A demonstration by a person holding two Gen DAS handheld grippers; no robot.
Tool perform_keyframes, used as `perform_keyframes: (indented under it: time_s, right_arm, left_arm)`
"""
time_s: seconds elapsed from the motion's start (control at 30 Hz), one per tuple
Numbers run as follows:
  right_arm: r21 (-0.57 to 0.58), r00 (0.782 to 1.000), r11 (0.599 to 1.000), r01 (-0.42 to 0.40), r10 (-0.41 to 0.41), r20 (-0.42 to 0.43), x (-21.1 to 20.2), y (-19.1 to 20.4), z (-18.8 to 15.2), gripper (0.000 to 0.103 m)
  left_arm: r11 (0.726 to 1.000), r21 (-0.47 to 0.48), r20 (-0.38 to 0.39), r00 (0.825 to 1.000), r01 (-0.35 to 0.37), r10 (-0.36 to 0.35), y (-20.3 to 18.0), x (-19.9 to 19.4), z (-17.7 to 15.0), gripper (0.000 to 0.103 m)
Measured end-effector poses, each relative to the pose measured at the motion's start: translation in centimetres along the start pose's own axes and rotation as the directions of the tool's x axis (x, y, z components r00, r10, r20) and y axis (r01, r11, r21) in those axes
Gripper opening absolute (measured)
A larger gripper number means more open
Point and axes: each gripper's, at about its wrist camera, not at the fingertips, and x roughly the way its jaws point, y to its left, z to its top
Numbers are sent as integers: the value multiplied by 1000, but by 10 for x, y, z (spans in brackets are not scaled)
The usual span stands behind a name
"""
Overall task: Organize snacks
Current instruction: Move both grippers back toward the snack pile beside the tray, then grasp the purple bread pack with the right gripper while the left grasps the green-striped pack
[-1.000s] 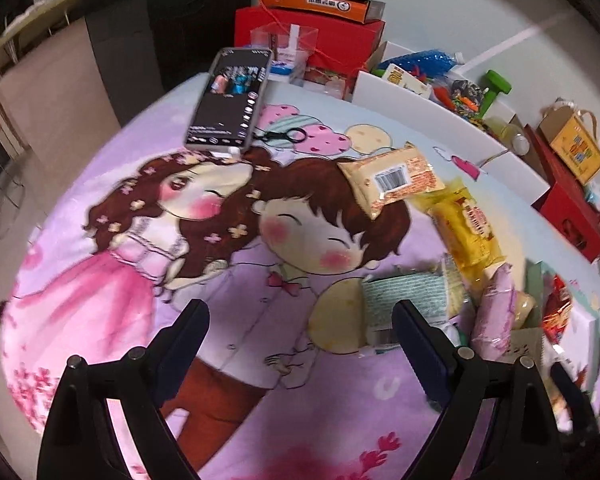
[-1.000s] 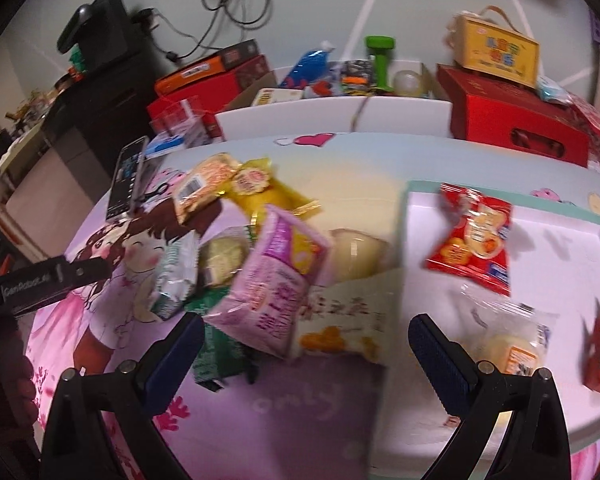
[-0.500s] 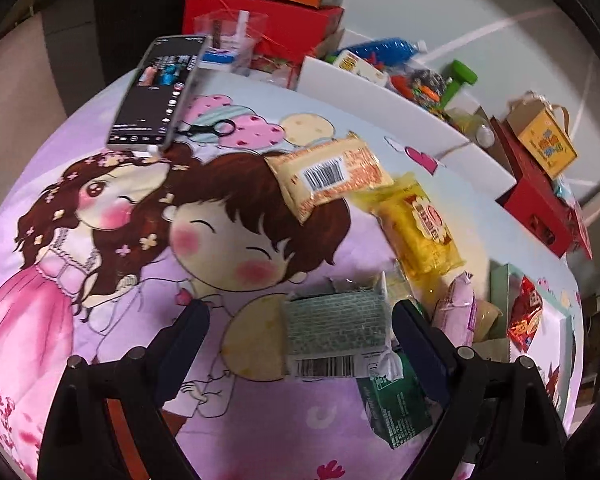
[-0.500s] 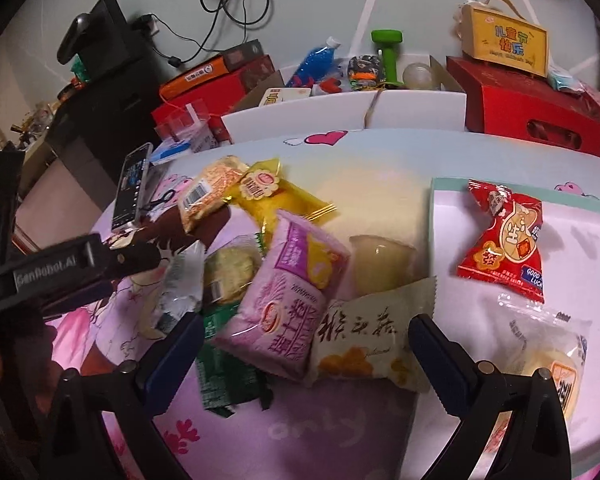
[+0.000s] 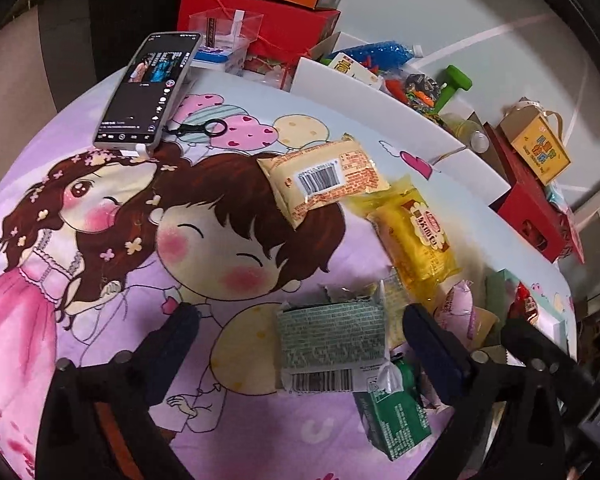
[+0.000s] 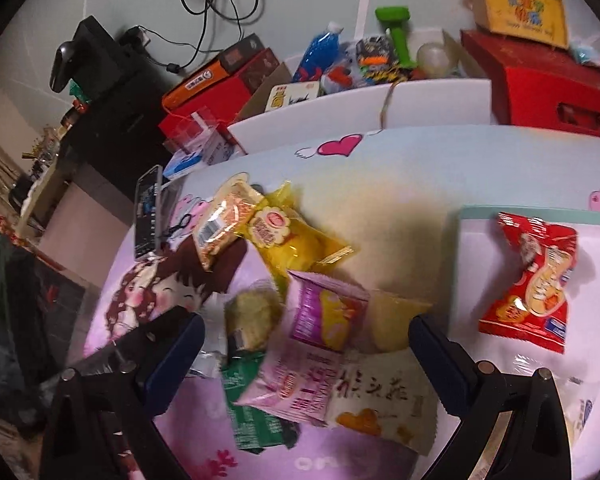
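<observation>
Snack packets lie in a pile on a cartoon-print cloth. My left gripper [image 5: 300, 348] hovers low over a pale green packet [image 5: 332, 344], which lies between the opening jaws; the pads do not press on it. Nearby are a dark green packet [image 5: 392, 416], a yellow packet [image 5: 416, 240] and an orange barcode packet [image 5: 324, 180]. My right gripper [image 6: 306, 356] stands open above a pink packet [image 6: 320, 320] and a cream packet [image 6: 376, 400]. A red packet [image 6: 532, 276] lies on the white tray [image 6: 480, 248].
A phone [image 5: 148, 92] and a small black clip [image 5: 200, 128] lie at the cloth's far left. Behind the table stand red boxes [image 5: 260, 20], a white bin of toys [image 5: 360, 92], a red crate [image 6: 540, 92] and a yellow gift box [image 6: 520, 4].
My left gripper swung right toward the pile; the pale green packet now lies between its fingers, which have spread wider. My right gripper shifted left from the tray to over the pile.
</observation>
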Motion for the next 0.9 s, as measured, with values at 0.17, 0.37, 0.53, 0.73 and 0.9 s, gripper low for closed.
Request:
perform_keyframes:
  time_s: [0.17, 0.37, 0.53, 0.73, 0.9]
  right_arm:
    - [-5, 989, 999, -44, 43, -141, 15, 7, 5, 103]
    - [23, 976, 1000, 6, -1, -218, 28, 0, 3, 100]
    - [7, 969, 1000, 30, -27, -247, 38, 0, 3, 75]
    - [-1, 961, 999, 50, -48, -274, 50, -1, 3, 58]
    - [-13, 958, 997, 71, -72, -277, 56, 0, 1, 56]
  left_arm:
    - [999, 35, -39, 999, -14, 15, -7, 6, -1, 102]
    - [999, 39, -77, 997, -26, 28, -8, 13, -4, 102]
    - [997, 58, -82, 995, -54, 59, -11, 15, -4, 100]
    - [998, 54, -104, 994, -35, 41, -12, 20, -5, 86]
    - [998, 58, -129, 991, -18, 25, -14, 26, -8, 72]
